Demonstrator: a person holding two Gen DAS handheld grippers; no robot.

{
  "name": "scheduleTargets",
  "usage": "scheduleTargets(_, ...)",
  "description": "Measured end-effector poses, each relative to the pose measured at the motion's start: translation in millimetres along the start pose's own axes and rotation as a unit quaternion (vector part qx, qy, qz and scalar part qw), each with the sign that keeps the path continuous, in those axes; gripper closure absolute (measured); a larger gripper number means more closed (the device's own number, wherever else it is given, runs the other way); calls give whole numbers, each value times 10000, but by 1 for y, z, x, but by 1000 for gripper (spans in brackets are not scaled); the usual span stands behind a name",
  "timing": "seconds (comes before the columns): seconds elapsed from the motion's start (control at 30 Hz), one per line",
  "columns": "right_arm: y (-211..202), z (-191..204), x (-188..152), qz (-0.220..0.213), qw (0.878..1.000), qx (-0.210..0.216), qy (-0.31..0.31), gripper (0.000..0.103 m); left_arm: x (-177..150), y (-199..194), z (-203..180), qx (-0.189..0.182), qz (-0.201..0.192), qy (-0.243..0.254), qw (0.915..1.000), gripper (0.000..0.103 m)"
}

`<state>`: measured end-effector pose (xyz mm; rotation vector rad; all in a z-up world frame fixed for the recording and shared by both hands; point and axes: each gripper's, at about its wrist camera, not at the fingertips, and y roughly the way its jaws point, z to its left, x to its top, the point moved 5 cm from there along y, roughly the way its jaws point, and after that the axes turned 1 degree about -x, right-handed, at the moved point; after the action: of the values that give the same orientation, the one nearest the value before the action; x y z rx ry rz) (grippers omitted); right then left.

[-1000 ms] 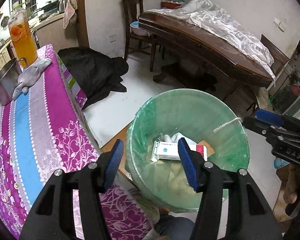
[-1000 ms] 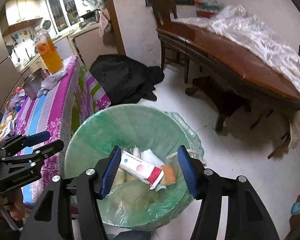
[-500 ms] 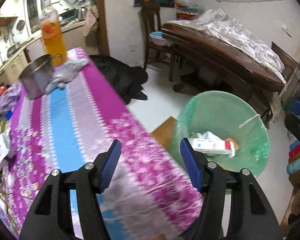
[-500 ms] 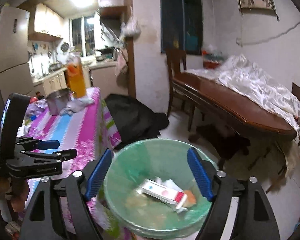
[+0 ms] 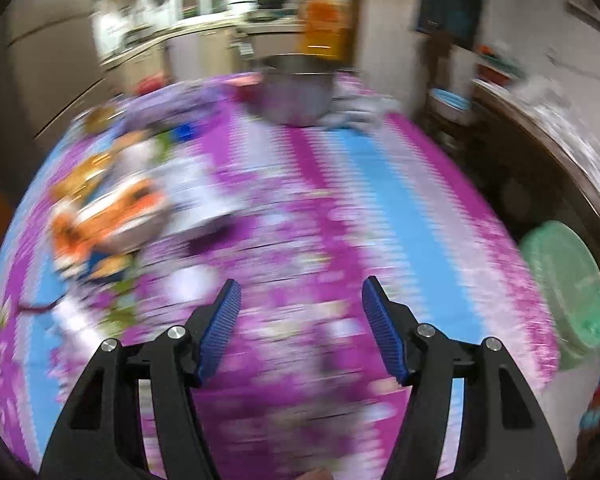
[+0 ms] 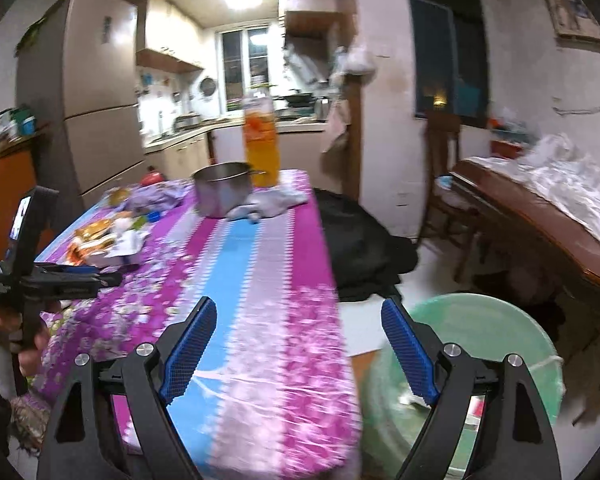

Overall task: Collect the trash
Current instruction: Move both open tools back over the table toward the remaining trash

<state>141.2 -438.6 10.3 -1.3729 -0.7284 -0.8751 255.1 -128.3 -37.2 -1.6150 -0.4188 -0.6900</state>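
Note:
A green-lined bin (image 6: 480, 320) stands on the floor by the near right corner of the table, with a bit of trash showing inside it. In the left wrist view the bin (image 5: 564, 292) sits at the right edge. Orange and white wrappers (image 6: 107, 240) lie heaped on the left side of the purple and blue tablecloth (image 6: 259, 260); the left wrist view blurs this heap (image 5: 107, 208). My left gripper (image 5: 300, 284) hovers open over the cloth with nothing between its fingers, near the heap (image 6: 99, 274). My right gripper (image 6: 300, 303) is open and empty above the table's near end.
A steel pot (image 6: 219, 192), a tall orange bottle (image 6: 261, 148) and a grey cloth (image 6: 271, 202) stand at the table's far end. Black fabric (image 6: 360, 248) lies on the floor beyond the bin. A dark wooden table (image 6: 540, 216) with plastic sheeting fills the right side.
Both grippers have swung left from over the bin to over the table. The right jaws stand wider and the red and white packet that was between them now lies in the bin.

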Motion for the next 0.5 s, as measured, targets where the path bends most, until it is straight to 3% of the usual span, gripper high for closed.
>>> scheduleTargets(0.13,18,39,4,89,9990,363,-224,19,-13,-17,82,451,-45,-679,9967,43)
scheduleTargets(0.27,36,71,6,191,9966,686,-403,19,-37,-32,145,823,-23,-1337,9876,43)
scheduleTargets(0.37,49,95,6,262,9941,904,-545,19,-54,-25,165,895,213,-1503,9843,43)
scheduleTargets(0.5,62,124,7,352,9898,1167,-741,19,-54,-8,159,846,401,-1458,9849,43)
